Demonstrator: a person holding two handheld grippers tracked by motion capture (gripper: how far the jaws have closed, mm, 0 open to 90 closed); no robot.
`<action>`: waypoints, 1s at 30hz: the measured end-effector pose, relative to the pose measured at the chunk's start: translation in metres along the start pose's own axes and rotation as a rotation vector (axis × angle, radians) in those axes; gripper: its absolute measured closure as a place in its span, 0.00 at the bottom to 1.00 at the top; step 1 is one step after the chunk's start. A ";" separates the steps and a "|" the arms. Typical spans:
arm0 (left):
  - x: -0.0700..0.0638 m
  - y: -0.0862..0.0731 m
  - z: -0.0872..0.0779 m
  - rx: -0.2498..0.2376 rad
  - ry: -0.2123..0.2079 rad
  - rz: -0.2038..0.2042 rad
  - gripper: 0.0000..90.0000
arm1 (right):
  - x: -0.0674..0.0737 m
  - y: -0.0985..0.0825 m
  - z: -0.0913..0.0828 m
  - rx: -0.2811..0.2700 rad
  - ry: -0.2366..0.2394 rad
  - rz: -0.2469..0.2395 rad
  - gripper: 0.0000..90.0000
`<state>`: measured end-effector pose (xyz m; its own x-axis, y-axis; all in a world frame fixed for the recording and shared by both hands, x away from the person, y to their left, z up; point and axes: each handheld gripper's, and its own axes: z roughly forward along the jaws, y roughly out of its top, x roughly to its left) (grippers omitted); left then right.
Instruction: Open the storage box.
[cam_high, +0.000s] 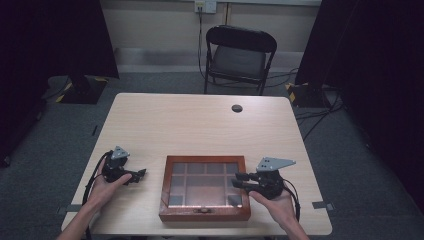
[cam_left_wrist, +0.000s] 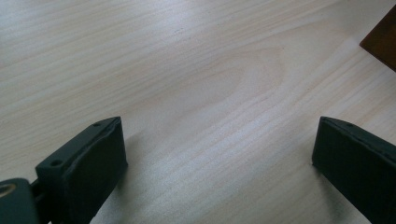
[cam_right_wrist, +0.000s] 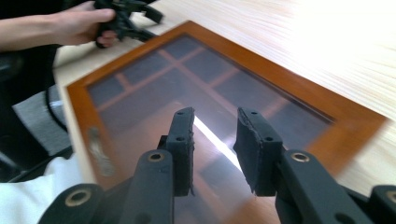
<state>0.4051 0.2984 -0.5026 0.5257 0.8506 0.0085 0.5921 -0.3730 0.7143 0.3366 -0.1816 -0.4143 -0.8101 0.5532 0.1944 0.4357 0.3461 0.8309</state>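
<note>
A brown wooden box (cam_high: 205, 215) with a glass lid over several compartments lies at the table's front middle. My left gripper (cam_high: 140, 174) rests low over bare table left of the box, jaws pointing toward it. In the left gripper view my left gripper (cam_left_wrist: 217, 128) is open wide with only tabletop between the jaws, and a corner of the box (cam_left_wrist: 382, 39) shows at the top right. My right gripper (cam_high: 236, 179) reaches over the box's right edge. In the right gripper view my right gripper (cam_right_wrist: 215, 116) hovers above the glass lid (cam_right_wrist: 154, 93), open by a narrow gap, holding nothing.
A black folding chair (cam_high: 240, 55) stands behind the table. A round cable hole (cam_high: 237, 108) sits in the tabletop at the far middle. Cables run on the floor to the right. The other hand with its gripper (cam_right_wrist: 123, 18) shows beyond the box.
</note>
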 end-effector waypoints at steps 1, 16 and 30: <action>0.000 0.000 0.000 0.000 0.000 0.000 0.02 | 0.003 0.001 0.002 0.002 0.012 -0.007 0.75; 0.000 0.000 0.000 0.000 0.000 0.000 0.02 | 0.046 0.006 0.037 0.086 0.196 -0.120 0.83; 0.000 0.000 0.000 -0.001 -0.001 -0.009 0.02 | 0.060 -0.005 0.057 0.162 0.271 -0.172 0.88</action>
<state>0.4047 0.2983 -0.5027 0.5208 0.8537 0.0016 0.5962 -0.3650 0.7151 0.3079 -0.1069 -0.4368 -0.9423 0.2625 0.2079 0.3225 0.5442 0.7745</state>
